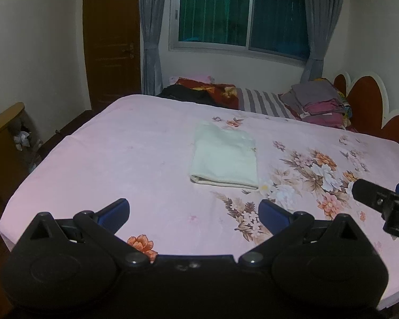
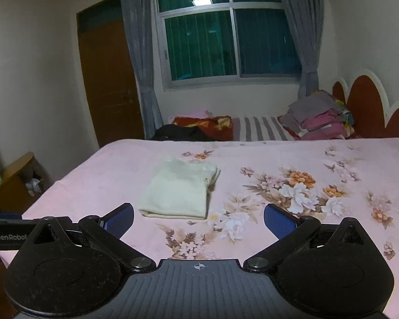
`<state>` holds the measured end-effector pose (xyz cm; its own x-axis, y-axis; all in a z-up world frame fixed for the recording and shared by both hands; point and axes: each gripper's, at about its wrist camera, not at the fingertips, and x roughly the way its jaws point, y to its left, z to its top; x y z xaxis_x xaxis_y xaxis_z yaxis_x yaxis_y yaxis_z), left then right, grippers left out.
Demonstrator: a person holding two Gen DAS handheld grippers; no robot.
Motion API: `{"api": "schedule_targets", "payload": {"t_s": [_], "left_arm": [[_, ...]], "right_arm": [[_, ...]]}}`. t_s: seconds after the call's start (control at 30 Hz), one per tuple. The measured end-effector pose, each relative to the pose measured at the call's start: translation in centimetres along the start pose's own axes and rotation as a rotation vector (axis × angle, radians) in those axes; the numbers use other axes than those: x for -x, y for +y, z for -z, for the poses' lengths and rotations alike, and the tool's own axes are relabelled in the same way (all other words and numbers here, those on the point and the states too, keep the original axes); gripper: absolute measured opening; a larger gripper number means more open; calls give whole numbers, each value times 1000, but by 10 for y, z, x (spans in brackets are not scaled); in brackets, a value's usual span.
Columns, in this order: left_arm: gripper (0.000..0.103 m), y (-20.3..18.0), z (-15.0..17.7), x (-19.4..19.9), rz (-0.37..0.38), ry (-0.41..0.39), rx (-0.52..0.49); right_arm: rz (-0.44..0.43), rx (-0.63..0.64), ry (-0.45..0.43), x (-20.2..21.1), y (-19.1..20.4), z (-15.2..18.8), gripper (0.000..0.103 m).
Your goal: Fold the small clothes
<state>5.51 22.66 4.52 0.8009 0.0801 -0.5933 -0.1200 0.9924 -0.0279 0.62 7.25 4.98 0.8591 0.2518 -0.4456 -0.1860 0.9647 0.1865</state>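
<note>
Left gripper (image 1: 194, 208) and right gripper (image 2: 198, 214): both spread wide, empty, above pink floral bedsheet (image 1: 119, 146). Just beyond fingertips, apart from both: folded cream garment (image 1: 224, 156), flat.

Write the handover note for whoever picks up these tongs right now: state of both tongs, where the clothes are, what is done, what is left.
Left tongs: open, empty, held above the near part of the bed.
Right tongs: open, empty, also short of the cloth.
Cream garment: folded into a neat rectangle, lying flat on the pink floral sheet, touched by neither tongs.
Stack of folded clothes: at the far end by the headboard.
Dark garment: heaped loose at the far edge of the bed.
Done: the cream piece looks fully folded.
Left: probably move it to the stack, then fetch the next loose item.
</note>
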Motion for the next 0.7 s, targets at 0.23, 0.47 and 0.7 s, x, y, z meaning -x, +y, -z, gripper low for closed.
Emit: {"api": "schedule_targets", "payload": {"t_s": [0.23, 0.47, 0.7], "left_arm": [[103, 3, 0, 2, -1, 2, 6], [103, 3, -1, 0, -2, 4, 4], [103, -1, -3, -2, -8, 1, -7]], "right_arm": [[-12, 4, -7, 1, 2, -1, 103], [-15, -5, 0, -1, 1, 1, 103], [-11, -13, -4, -2, -1, 1, 103]]}}
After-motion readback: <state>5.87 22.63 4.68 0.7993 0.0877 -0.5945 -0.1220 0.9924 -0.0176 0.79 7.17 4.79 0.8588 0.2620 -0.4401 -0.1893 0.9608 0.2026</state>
